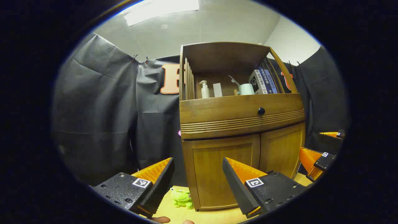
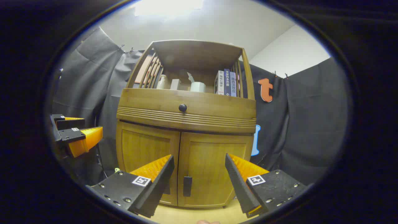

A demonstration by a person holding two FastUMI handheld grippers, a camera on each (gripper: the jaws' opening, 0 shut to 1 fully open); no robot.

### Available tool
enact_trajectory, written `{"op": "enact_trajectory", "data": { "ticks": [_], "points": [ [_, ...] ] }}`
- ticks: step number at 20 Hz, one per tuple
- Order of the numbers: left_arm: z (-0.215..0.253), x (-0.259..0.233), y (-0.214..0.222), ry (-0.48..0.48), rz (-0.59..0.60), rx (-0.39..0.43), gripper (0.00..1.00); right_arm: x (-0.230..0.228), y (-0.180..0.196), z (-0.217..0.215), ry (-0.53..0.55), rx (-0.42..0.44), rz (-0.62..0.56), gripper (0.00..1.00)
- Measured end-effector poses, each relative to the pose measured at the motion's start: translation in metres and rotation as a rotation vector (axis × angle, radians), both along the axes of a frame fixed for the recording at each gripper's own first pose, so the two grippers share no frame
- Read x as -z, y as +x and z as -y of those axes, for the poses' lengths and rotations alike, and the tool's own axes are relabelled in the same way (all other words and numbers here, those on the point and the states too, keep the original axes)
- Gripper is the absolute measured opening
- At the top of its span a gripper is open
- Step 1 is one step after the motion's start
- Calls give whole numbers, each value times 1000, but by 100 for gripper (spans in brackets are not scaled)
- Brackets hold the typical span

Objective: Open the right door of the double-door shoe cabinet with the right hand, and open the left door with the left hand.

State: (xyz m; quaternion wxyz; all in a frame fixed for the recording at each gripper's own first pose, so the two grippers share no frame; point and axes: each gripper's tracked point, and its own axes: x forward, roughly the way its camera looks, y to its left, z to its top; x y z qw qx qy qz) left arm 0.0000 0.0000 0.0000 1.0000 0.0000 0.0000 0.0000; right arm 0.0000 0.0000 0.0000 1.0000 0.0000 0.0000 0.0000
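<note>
Both our grippers, left gripper [image 1: 197, 169] and right gripper [image 2: 199, 165], gape wide, empty. Right door [image 2: 214, 171] handle [image 2: 187, 186] sits between right fingers, ahead; left door [image 1: 222, 174] shut. Risk: misaligned approach slips off the slim handle.

Light yellow wooden floor [image 1: 217, 216] below. On it, a brown wooden shoe cabinet [image 2: 186, 149], both doors shut. Just beside its left bottom corner, on the floor, a small green frog toy [image 1: 182, 198]. Up top, an open shelf [image 1: 224, 97] in the cabinet. On that shelf: a pump bottle [image 1: 205, 90], a small white box [image 1: 217, 90], a white cup [image 1: 246, 89], and some books [image 1: 264, 81] standing at the right end.
</note>
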Motion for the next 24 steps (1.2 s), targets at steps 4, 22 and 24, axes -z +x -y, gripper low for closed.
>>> {"op": "enact_trajectory", "data": {
  "ticks": [4,22,24],
  "points": [
    [4,5,4,-34,-23,20,95,5,4,-1,-13,-3,-6,97],
    [-7,21,21,-94,-67,28,96,72,30,-20,38,-67,-182,96],
    [-10,24,21,-91,-75,32,96,97,42,-25,55,-82,-258,90]
  ]
}}
